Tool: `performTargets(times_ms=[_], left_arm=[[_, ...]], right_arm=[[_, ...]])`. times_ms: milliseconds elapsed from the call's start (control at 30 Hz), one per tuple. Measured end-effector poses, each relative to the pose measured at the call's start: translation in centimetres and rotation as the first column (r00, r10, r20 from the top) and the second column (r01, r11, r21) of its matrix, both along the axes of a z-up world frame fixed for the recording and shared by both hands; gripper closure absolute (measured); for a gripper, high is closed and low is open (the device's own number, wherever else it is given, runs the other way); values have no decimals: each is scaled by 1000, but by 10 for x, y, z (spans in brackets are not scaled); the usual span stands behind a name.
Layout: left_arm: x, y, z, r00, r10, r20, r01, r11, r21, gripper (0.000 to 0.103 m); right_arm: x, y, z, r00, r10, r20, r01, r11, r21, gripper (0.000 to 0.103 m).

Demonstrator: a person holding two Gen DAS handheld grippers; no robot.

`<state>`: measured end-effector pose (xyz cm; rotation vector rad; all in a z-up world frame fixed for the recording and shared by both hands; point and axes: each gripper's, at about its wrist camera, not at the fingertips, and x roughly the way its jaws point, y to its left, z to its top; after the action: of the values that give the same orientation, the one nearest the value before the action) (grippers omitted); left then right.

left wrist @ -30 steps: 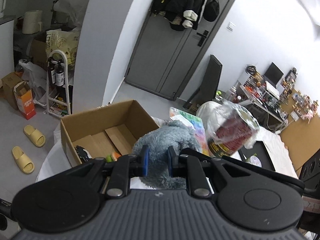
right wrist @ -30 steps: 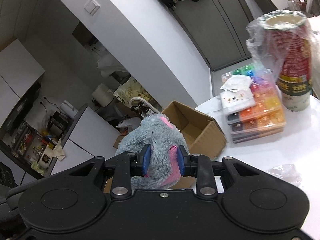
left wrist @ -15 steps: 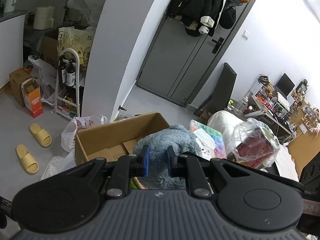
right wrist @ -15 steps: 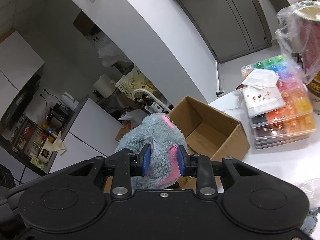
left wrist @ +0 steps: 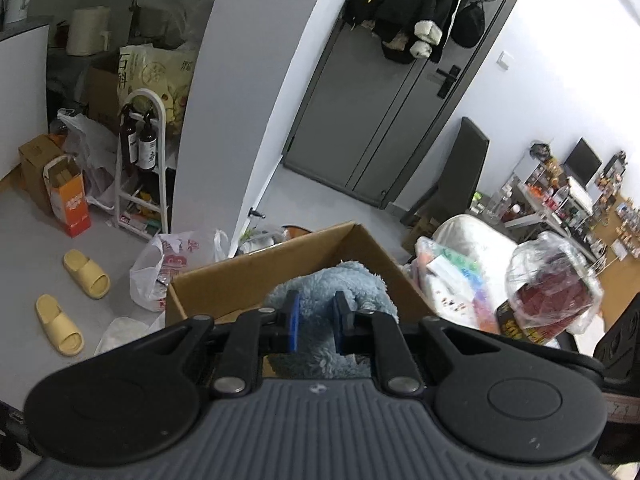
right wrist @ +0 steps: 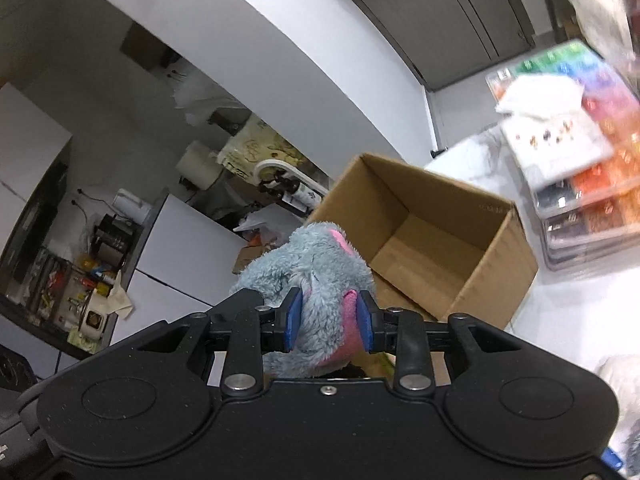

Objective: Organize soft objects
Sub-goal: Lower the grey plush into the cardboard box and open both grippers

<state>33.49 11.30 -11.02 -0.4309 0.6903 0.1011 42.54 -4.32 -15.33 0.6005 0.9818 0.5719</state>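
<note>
A grey-blue plush toy with pink patches [right wrist: 316, 264] is held by both grippers. My right gripper [right wrist: 327, 322] is shut on its pink-marked part. My left gripper [left wrist: 316, 322] is shut on its blue fur [left wrist: 344, 284]. The toy hangs at the near end of an open cardboard box [right wrist: 496, 240], which also shows in the left wrist view [left wrist: 224, 280]. The box stands on a white table [right wrist: 568, 312]. The near part of the box floor is hidden behind the toy and grippers.
A stack of clear bead organisers [right wrist: 588, 184] with white paper on top lies right of the box. A red canister wrapped in plastic [left wrist: 548, 296] stands beyond it. Slippers [left wrist: 86, 274], bags and a bottle rack [left wrist: 138, 160] are on the floor to the left.
Both grippers have carried the plush toy left toward the box. The toy now sits over the box's near end; the organisers and canister have shifted right in view.
</note>
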Motion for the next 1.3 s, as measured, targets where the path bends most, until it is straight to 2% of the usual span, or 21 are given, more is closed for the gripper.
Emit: performTargets(times_ms=[200, 267, 433, 500, 600, 700, 767, 933, 1167, 1233, 1300], left_arm=[[9, 7, -11, 1000, -13, -20, 14, 999, 36, 88], [10, 11, -15, 1000, 11, -29, -10, 999, 33, 88], [10, 14, -19, 998, 54, -35, -52, 996, 66, 85], [11, 14, -19, 998, 56, -39, -53, 996, 75, 84], [9, 12, -15, 997, 56, -51, -52, 996, 72, 81], [4, 7, -5, 998, 53, -40, -49, 994, 97, 66], [-2, 2, 2, 998, 58, -28, -55, 992, 111, 51], [-14, -7, 17, 997, 71, -26, -67, 989, 132, 30], [-35, -16, 38, 995, 92, -31, -87, 988, 129, 20], [-42, -20, 45, 994, 106, -25, -101, 984, 150, 16], [-46, -25, 52, 993, 118, -22, -113, 978, 175, 13]], right_arm=[[-1, -8, -19, 999, -35, -38, 39, 995, 87, 71], [-1, -11, -20, 998, -45, -49, 49, 994, 102, 71], [-9, -22, -15, 998, -51, -30, 54, 993, 106, 63], [-13, -27, -12, 998, -58, -14, 59, 993, 100, 51], [-17, -33, -6, 998, -53, 22, 51, 995, 86, 47], [-20, -33, 1, 998, -48, 43, 44, 996, 72, 45], [-21, -34, 5, 997, -47, 53, 43, 997, 63, 43], [-26, -42, 16, 994, -61, 91, 59, 998, 31, 35], [-42, -59, 35, 985, -64, 159, 70, 997, -31, 26], [-50, -65, 42, 981, -71, 181, 77, 997, -28, 20], [-58, -73, 48, 974, -72, 213, 80, 996, -29, 8]])
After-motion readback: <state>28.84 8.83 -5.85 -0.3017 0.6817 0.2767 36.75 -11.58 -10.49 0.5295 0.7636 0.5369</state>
